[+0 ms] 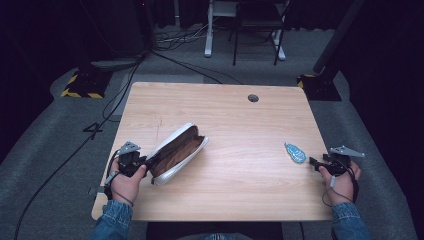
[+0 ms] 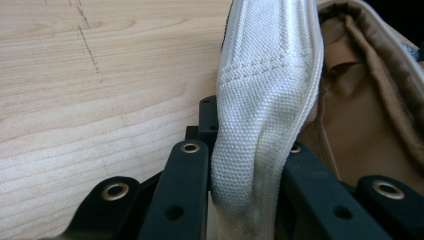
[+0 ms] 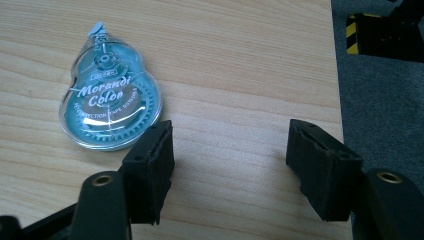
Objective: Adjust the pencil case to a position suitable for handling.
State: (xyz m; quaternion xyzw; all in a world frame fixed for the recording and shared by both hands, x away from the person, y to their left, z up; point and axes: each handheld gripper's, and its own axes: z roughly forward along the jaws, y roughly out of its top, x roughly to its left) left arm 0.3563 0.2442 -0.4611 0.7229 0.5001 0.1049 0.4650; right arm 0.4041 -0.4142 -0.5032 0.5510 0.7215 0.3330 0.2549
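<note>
While our left gripper has its jaws pinched tight on the white fabric wall of the pencil case, which lies unzipped at the left of the table with its brown lining showing, our right gripper rests at the table's right edge with jaws parted and nothing between them; the teal correction tape lies flat just beyond and to one side of those jaws, apart from them. We judge the step in hand to be steadying the case open so the tape can go in; next we would need to shift the right gripper sideways over the correction tape, straddle its rounded body, and close without skidding it across the wood.
</note>
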